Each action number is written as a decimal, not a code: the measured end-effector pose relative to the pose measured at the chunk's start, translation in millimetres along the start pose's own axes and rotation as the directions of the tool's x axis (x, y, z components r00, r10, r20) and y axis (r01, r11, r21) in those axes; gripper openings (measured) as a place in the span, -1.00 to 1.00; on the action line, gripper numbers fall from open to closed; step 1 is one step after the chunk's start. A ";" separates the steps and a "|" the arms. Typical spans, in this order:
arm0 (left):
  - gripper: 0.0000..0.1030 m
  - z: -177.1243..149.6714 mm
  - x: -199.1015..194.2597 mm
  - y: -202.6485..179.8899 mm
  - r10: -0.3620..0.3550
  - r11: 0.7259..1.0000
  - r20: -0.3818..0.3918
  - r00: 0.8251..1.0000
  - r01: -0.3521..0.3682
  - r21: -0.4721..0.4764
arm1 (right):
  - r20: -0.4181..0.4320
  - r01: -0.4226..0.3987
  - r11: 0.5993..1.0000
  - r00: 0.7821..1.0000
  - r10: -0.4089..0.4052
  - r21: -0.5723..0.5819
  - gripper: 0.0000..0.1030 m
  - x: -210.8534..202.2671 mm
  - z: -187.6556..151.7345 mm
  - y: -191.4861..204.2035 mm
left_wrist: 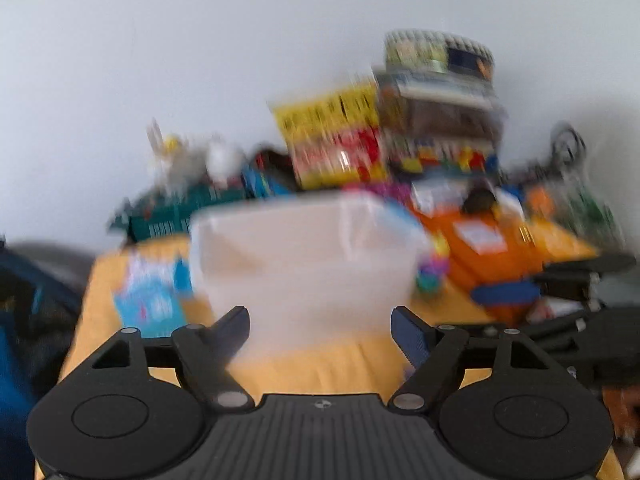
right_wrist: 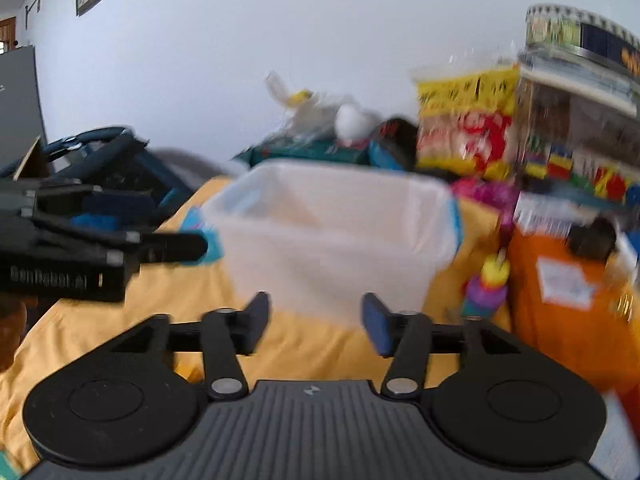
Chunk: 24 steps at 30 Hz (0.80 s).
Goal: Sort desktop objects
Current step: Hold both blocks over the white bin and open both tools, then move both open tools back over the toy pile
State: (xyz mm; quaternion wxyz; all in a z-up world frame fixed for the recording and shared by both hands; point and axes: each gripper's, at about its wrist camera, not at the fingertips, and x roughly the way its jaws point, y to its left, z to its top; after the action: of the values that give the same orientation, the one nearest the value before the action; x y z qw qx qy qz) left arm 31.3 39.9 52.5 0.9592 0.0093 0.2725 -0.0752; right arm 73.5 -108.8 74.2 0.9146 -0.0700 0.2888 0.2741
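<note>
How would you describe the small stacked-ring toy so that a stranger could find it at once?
Start from the yellow tablecloth and find the big translucent plastic bin in its middle. Just right of the bin, before the orange box, stands the stacked-ring toy. It is the only small upright thing there, with purple rings under a yellow top.
</note>
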 end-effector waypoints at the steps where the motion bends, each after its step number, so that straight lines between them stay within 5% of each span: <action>1: 0.57 -11.2 -2.0 -4.4 -0.026 1.000 -0.035 0.999 0.026 0.005 | -0.026 0.006 1.000 1.000 -0.006 0.000 0.31 -1.4 -9.4 4.4; 8: 0.57 -73.3 -2.5 -24.7 -0.083 0.992 -0.246 0.966 0.104 0.076 | -0.086 0.009 1.000 0.996 -0.008 0.014 0.31 -15.6 -71.4 21.5; 15: 0.57 -105.4 -15.9 -36.8 -0.033 0.979 -0.290 0.956 0.090 0.184 | -0.184 -0.022 0.998 0.982 0.034 0.064 0.23 -23.8 -98.6 29.8; 24: 0.52 -117.3 -21.7 -38.7 -0.055 0.979 -0.321 0.945 0.114 0.167 | -0.237 -0.020 0.999 0.971 0.029 0.043 0.26 -25.4 -108.8 44.8</action>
State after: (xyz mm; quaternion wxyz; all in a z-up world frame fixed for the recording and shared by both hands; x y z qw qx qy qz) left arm -53.9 11.6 -35.0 0.8942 0.0979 0.4142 -0.1386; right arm -21.4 -114.0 0.4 0.8713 -0.0804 0.4023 0.2693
